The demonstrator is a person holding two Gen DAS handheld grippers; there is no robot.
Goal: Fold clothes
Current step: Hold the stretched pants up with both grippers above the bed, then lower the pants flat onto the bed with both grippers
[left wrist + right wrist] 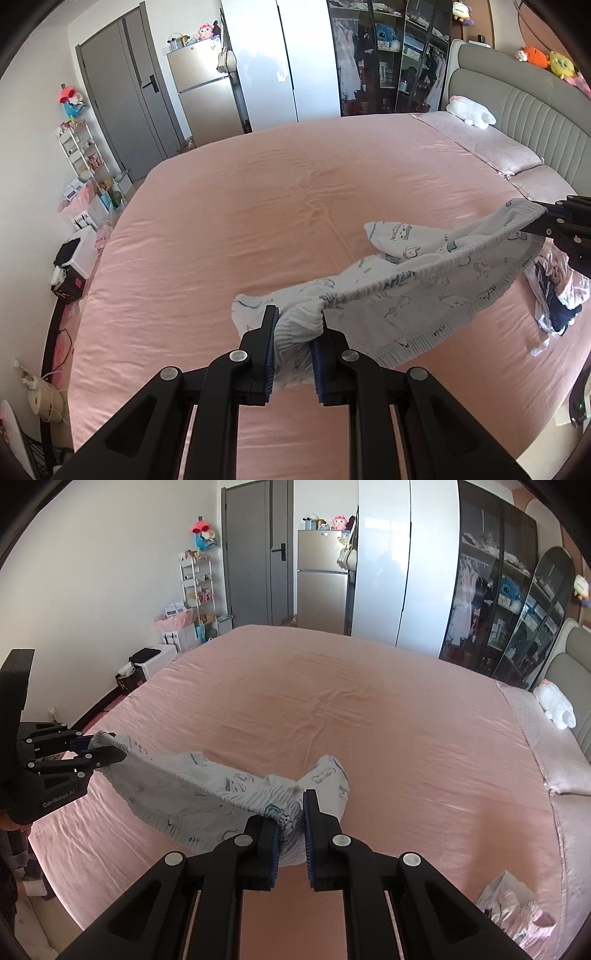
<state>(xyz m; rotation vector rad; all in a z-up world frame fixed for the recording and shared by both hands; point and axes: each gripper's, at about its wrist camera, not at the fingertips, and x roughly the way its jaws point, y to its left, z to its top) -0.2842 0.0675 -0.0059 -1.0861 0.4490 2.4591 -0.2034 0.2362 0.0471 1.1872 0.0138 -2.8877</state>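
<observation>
Nearest the lens of the left wrist view, we see our left tool (295, 323) clamped on one end of the elastic waistband of a pair of small white printed pants (424, 291); the cloth bunches between the blue pads. In the right wrist view our right tool (292, 806) is pinched tight on the other end of the same waistband. The band runs stretched between the two tools, and the pants hang from it above the pink bed (240, 221), towards its near edge. The two legs reach forward and droop to the sheet, though we cannot tell how much of them rests on it. A heap of other clothes (554, 291) lies by the near right corner of the bed, just beyond the right tool. A white soft toy (471, 110) sits on the pillow at the far right corner, against the grey headboard (535, 110). Past the far edge stand a grey door (118, 92) and a silver fridge (207, 92).
</observation>
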